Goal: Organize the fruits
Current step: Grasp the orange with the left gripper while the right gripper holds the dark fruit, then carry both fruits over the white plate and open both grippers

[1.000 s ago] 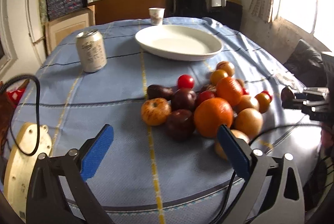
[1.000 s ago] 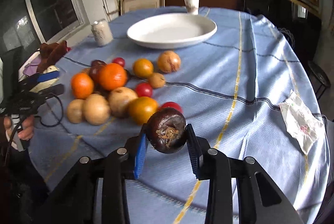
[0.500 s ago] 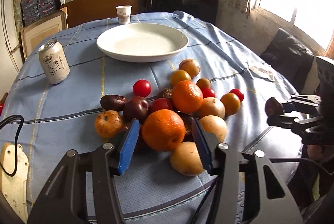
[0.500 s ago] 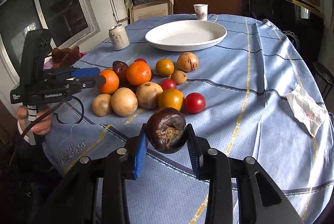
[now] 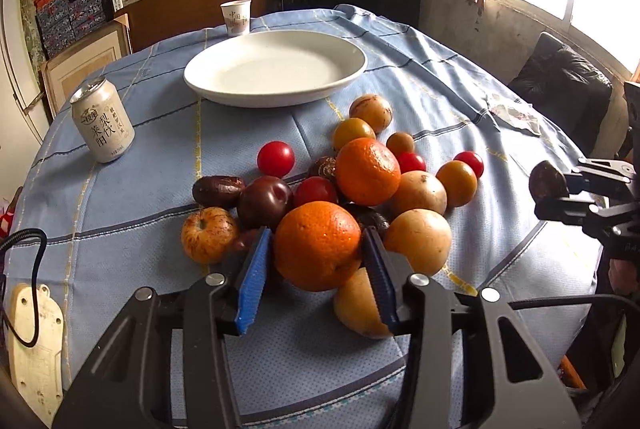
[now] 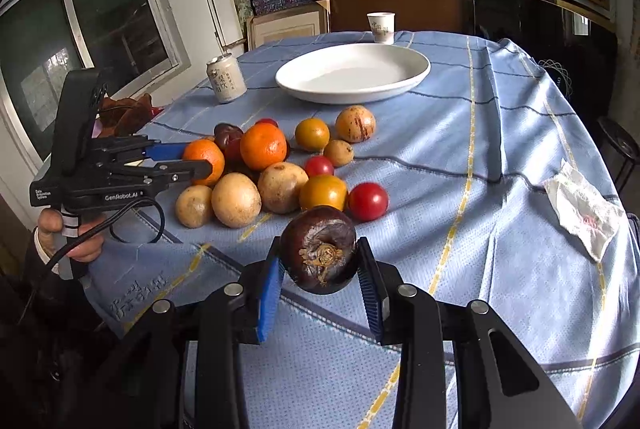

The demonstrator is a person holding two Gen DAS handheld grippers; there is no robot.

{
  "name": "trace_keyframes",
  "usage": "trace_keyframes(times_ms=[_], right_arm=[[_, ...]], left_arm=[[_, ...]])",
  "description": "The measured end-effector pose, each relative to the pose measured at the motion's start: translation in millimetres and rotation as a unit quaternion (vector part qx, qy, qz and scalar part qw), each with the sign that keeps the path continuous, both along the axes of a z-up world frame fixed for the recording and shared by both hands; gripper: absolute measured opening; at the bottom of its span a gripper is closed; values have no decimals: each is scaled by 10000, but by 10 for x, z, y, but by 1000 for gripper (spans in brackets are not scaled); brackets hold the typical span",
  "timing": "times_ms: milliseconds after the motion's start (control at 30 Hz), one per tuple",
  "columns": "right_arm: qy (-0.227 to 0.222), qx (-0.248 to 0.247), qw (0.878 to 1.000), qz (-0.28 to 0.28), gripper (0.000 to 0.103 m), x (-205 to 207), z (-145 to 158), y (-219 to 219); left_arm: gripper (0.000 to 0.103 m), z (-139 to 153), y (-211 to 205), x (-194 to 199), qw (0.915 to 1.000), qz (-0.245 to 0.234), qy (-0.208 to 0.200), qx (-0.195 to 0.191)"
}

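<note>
**Two claws loaded, fruit pile at the near table edge**

Two claws in play. Your left claw (image 5: pixel 318 261) is closing on the big orange (image 5: pixel 318 245) at the front of the pile; blue pads (image 5: pixel 253 275) sit against both sides of it, and the orange is still down among the other fruit on the table (image 5: pixel 140 189). Your right claw (image 6: pixel 320 269) is clamped on a dark brown round fruit (image 6: pixel 318 255), held clear above the blue cloth, well apart from the pile.

Pile: second orange (image 5: pixel 368 171) just behind the gripped one, tan round fruits (image 5: pixel 418 241) to its right, a red-streaked apple (image 5: pixel 208 235) and dark plum (image 5: pixel 264 201) to its left, small red tomatoes (image 5: pixel 276 159) scattered around.

White plate (image 5: pixel 276 69) sits beyond the pile with nothing on it. Drink can (image 5: pixel 102 127) stands upright to the left, paper cup (image 5: pixel 236 17) behind the plate. Crumpled napkin (image 6: pixel 580 213) lies near the right table edge. Your hand (image 6: pixel 70 237) on the left claw's handle shows in the right wrist view.
</note>
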State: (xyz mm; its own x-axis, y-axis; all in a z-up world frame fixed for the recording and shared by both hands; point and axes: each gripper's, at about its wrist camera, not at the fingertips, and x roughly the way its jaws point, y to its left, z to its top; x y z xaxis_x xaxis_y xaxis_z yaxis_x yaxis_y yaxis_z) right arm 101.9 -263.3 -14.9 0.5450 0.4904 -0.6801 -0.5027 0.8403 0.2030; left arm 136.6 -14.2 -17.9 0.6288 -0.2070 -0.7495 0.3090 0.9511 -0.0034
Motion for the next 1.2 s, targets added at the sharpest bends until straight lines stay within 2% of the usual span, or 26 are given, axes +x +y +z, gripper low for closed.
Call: trace_keyframes(times_ms=[233,333,433,567,733,833,1033,1067,1100,1133,1200], right_arm=[[-415,168,9990,27,36,467,351,220],[-365,306,9989,33,36,802,431,344],[-268,315,9991,-96,36,1227,466,497],[-94,174,9995,-244,36,1761,416,705],[375,-27,9985,-401,36,2265,162,900],[529,-73,9976,-442,36,2420,37,957],[749,-215,9960,-426,38,2533,-72,1027],[721,-239,9960,-462,38,2512,-62,1023],[651,-230,9965,-478,43,2470,-19,1010],[550,-197,9971,-483,48,2421,41,993],[254,-128,9984,-483,57,2208,200,939]], left_arm=[[46,483,178,270,9996,-64,-202,-207],[46,677,241,630,9995,77,-277,-161],[46,759,304,1075,9992,152,-87,-357],[46,727,296,1636,9990,271,41,-353],[46,426,218,2195,9981,410,419,-183],[46,239,186,2327,9973,436,573,-114],[47,119,187,2400,9964,464,701,-49],[60,128,184,2385,9965,489,682,22],[73,162,181,2355,9966,541,604,117],[96,214,183,2307,9968,600,482,193],[98,393,217,2105,9976,633,59,263]])
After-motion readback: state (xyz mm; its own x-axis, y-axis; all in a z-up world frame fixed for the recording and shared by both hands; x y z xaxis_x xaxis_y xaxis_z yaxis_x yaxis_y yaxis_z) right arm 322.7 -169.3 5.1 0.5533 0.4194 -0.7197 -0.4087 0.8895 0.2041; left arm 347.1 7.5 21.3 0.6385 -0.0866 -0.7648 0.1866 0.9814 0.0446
